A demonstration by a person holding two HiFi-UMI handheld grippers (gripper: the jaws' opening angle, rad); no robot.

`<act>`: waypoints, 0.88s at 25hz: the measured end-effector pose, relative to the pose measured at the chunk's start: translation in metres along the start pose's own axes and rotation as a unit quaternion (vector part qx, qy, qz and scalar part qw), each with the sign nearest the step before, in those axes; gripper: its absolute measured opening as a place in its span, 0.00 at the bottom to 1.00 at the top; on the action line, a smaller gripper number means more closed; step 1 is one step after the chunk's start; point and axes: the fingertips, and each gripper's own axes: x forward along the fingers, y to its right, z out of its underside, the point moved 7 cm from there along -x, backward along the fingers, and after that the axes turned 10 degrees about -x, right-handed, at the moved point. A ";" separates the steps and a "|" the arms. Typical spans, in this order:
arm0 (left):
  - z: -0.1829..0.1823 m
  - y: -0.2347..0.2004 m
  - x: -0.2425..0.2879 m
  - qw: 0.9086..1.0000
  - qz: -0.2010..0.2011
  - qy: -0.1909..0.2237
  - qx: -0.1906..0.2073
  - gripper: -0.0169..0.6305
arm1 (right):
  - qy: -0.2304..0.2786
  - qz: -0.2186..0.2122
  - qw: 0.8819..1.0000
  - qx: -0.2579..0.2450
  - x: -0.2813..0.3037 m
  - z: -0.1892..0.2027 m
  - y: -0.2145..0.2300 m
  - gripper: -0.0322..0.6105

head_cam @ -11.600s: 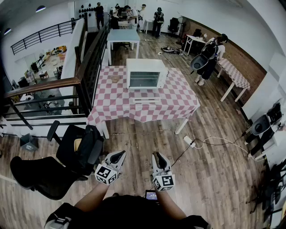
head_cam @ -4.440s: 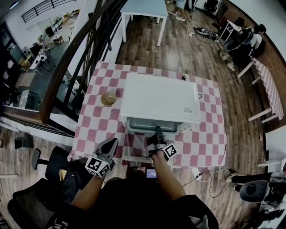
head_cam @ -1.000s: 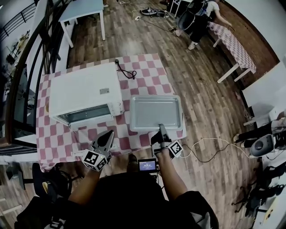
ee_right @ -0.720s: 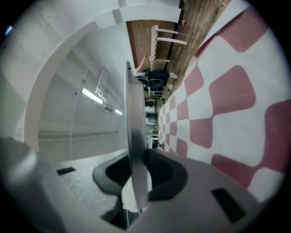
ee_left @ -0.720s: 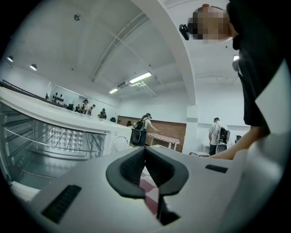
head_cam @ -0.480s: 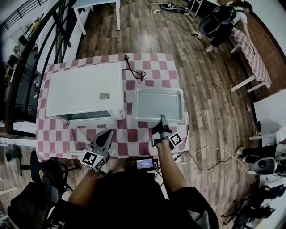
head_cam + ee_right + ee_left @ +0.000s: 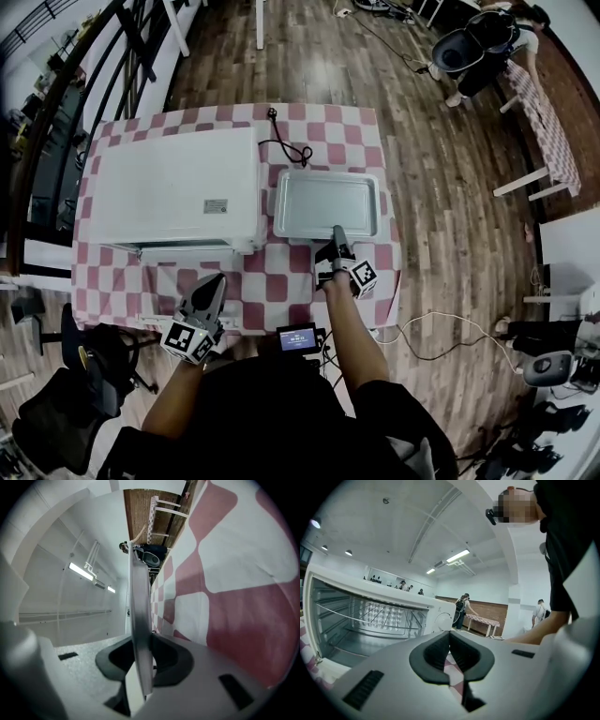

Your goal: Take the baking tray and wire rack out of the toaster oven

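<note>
The white toaster oven [image 7: 178, 187] stands on the left of the red-checked table [image 7: 370, 131]. To its right the silver baking tray [image 7: 326, 204] lies flat and low over the cloth; I cannot tell whether it touches. My right gripper [image 7: 336, 242] is shut on the tray's near rim, which shows edge-on between the pads in the right gripper view [image 7: 139, 620]. My left gripper [image 7: 210, 286] hovers by the table's front edge before the oven, shut and holding nothing [image 7: 450, 641]. The left gripper view shows the oven's open cavity with the wire rack [image 7: 370, 618] inside.
A black power cord [image 7: 292, 150] curls on the cloth behind the tray. A dark railing [image 7: 56, 84] runs along the left. A person [image 7: 478, 37] stands at the top right near another checked table [image 7: 553, 112]. A white cable [image 7: 441, 323] and an office chair [image 7: 56, 412] are on the floor.
My right gripper has carried the tray lower and closer beside the oven, still holding its rim. My left gripper has sunk a little near the table's front edge.
</note>
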 end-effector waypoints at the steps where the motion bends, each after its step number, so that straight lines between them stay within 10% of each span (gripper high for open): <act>1: 0.001 -0.001 0.000 1.000 -0.002 -0.001 -0.001 0.02 | -0.002 0.004 1.000 -0.003 0.004 -0.001 0.002 0.18; 22: 0.001 -0.001 -0.015 1.000 -0.029 0.006 -0.006 0.02 | -0.049 0.095 0.994 -0.038 0.036 -0.008 0.007 0.19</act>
